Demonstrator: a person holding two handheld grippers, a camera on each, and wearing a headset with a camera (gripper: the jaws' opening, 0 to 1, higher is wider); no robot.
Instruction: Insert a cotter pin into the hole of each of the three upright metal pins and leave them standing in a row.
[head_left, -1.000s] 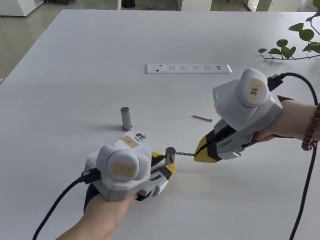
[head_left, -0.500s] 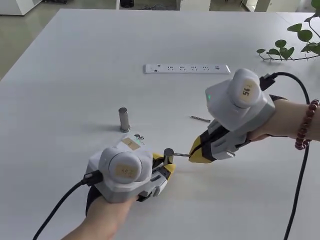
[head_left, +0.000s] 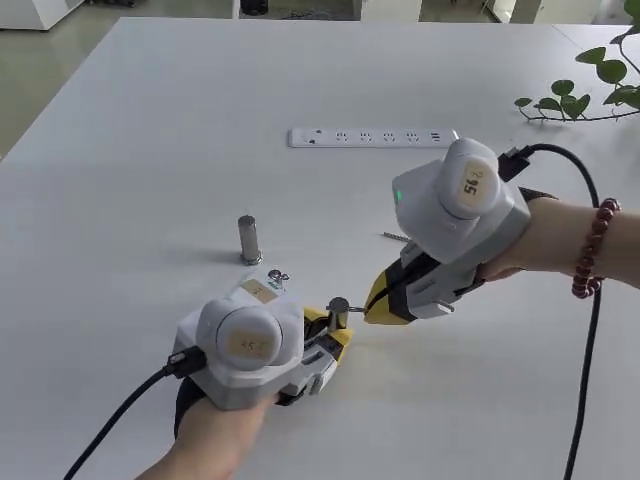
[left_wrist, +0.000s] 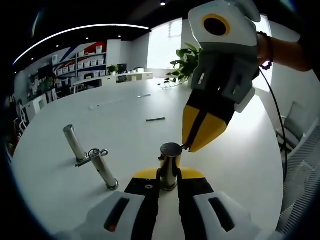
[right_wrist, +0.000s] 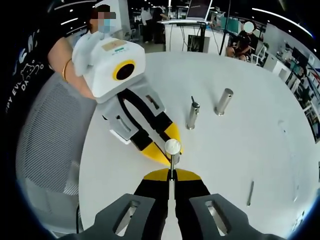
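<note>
Right gripper (head_left: 373, 310) closer, cotter pin (right_wrist: 171, 165) meets pin (left_wrist: 169, 167)

Metal pin (left_wrist: 170, 162) upright; cotter pin (right_wrist: 171, 170) horizontal against its head

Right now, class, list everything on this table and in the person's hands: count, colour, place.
table: one, white, under everything
power strip: one, white, far side
plant: one, green, far right
metal pin: three, grey, upright; one bare, one pinned, one gripped
cotter pin: three, grey; one loose on table, one fitted, one gripped
bracelet: one, reddish beads, right wrist
left hand-held gripper: one, white, yellow-tipped, shut on metal pin
right hand-held gripper: one, same colours, shut on cotter pin
</note>
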